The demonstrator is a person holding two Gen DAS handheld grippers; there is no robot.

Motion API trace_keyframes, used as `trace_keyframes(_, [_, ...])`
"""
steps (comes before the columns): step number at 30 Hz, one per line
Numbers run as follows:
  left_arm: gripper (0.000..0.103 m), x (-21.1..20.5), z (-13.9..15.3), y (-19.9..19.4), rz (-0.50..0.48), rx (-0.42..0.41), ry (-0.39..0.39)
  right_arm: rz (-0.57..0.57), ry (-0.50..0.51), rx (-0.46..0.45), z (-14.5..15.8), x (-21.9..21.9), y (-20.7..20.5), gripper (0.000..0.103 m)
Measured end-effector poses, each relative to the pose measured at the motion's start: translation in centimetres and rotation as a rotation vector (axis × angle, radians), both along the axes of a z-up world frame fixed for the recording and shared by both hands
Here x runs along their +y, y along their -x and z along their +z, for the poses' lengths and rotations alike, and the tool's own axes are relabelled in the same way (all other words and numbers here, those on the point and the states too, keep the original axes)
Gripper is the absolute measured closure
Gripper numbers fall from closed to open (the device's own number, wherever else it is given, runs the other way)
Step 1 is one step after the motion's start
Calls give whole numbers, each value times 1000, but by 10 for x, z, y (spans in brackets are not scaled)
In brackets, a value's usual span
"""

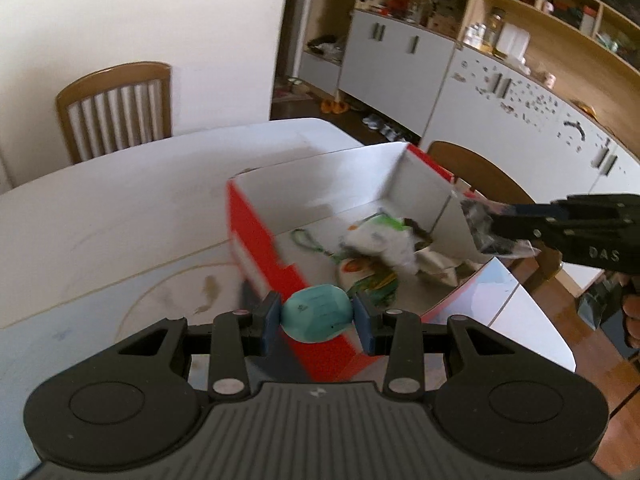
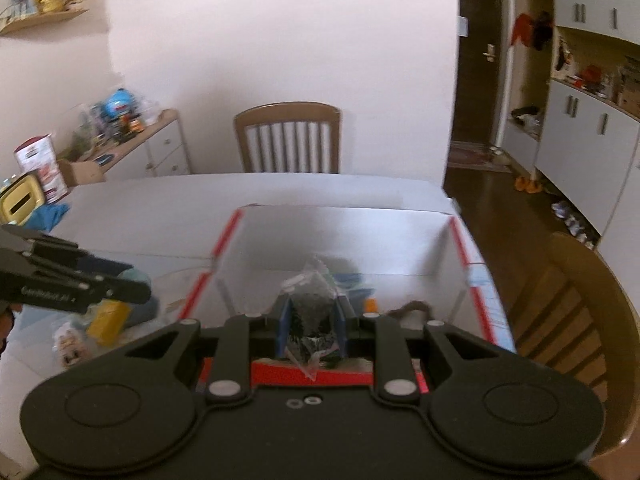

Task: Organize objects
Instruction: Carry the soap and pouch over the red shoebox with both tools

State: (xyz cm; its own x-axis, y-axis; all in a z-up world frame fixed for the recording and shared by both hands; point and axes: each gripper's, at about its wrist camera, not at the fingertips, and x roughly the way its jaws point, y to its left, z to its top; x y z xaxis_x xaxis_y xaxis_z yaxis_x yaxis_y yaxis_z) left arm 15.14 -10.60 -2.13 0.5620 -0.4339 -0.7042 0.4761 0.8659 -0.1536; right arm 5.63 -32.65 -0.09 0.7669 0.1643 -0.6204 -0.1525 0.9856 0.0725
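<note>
While it is squeezed between the two blue pads of the left gripper (image 1: 317, 317), a soft teal ball (image 1: 316, 311) is held over the near corner of a red and white box (image 1: 256, 236). A clear little bag with dark bits (image 2: 313, 312) is pinched in the same way by the right gripper (image 2: 312, 330), and it is held over the near edge of the same box.

Only in the left wrist view can the inside of the box be seen well. A white fluffy toy (image 1: 384, 242), a green cord (image 1: 308, 242) and some bright packets (image 1: 372, 276) are seen lying on its floor, past the teal ball. The right gripper is also seen there, reaching in from the right side with its crinkly bag at the box's far right wall.

Only in the right wrist view are things to the left of the box shown. A yellow packet (image 2: 108, 318) and a small white packet (image 2: 68, 344) are seen on the white table (image 2: 132, 208), under the left gripper. A wooden chair (image 2: 287, 138) is seen behind the table.
</note>
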Motion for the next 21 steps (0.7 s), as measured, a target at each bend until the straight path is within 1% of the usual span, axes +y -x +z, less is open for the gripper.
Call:
trace_keyframes(5, [65,-35,-1,-18,-24,-7,-32,-19,-8,5,-9,-25,-13,81])
trace_keyframes(13, [65,-70,-15,-68,46,22,-89,13,14,37,-26,-40,-29,81])
trace_keyframes(15, [65,-76,-20,-78,62,26,-113,21,20,47,-29,-43,-33,81])
trace_keyframes(18, [65,-90,-28,-92,64,21,-174,34,33,61,-35,-45,-43,81])
trace_keyframes(21, [65,-101,-38,-106,69,40,-200,42,44,78,-41,-46,-51,81])
